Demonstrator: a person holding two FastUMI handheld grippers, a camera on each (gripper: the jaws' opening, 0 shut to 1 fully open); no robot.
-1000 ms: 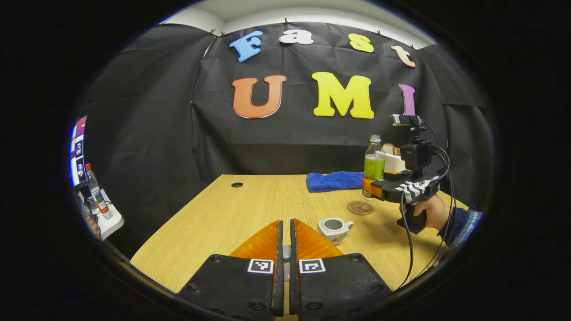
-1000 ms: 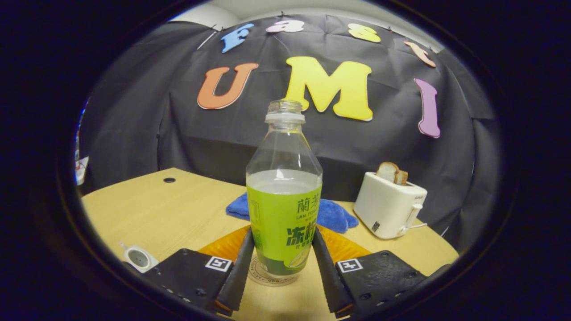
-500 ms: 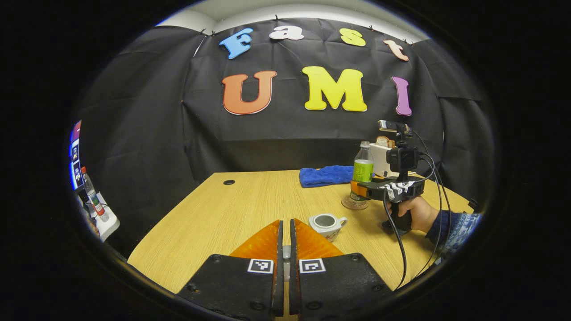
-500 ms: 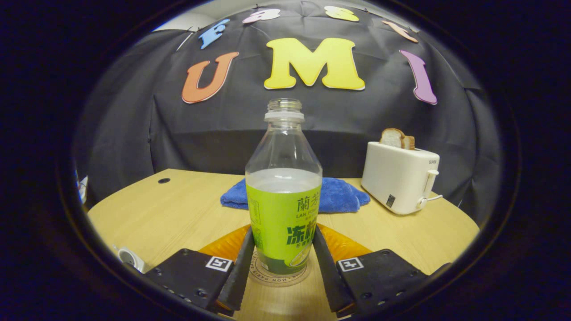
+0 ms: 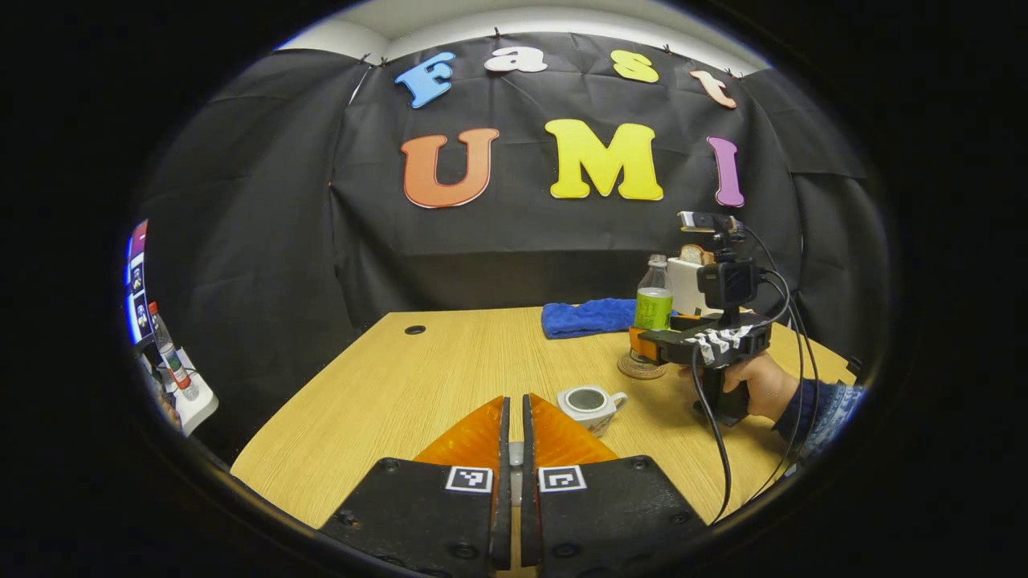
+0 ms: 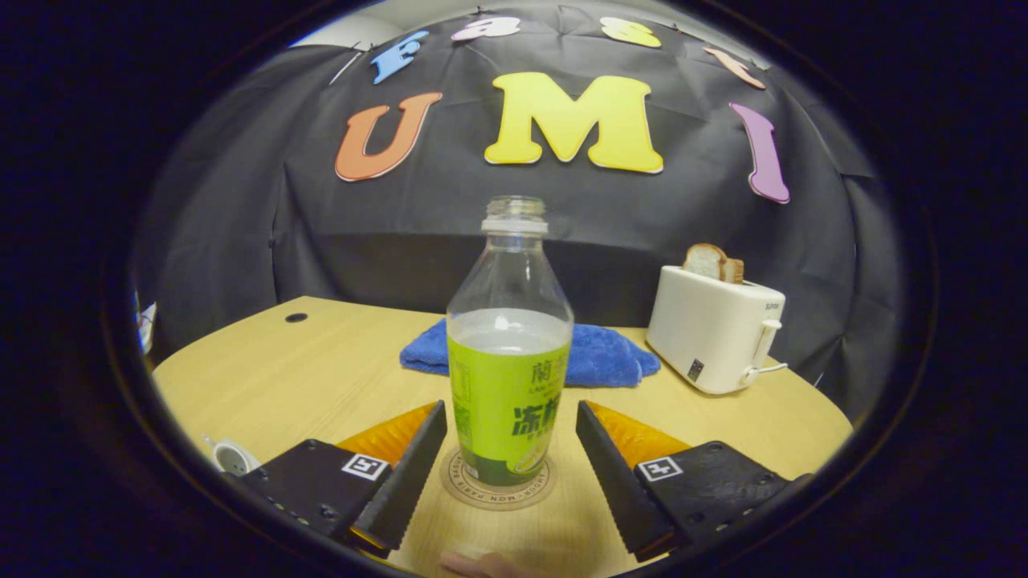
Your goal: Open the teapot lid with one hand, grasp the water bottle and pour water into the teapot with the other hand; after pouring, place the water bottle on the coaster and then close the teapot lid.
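Blue cloth (image 6: pixel 594 357) beside white toaster (image 6: pixel 713 329) holding bread (image 6: pixel 711 262).

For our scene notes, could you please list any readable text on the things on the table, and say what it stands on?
"MON" and "PARIS": ring of print around the coaster rim, the rest hidden under the water bottle or too blurred to read.
Water bottle: dark printed characters on its green label, partly turned away; not transcribed.
Toaster: a small mark near its top corner, too small to read.

Left hand-held gripper (image 5: pixel 514 449) fingers pressed together, right hand-held gripper (image 6: pixel 511 433) fingers spread apart
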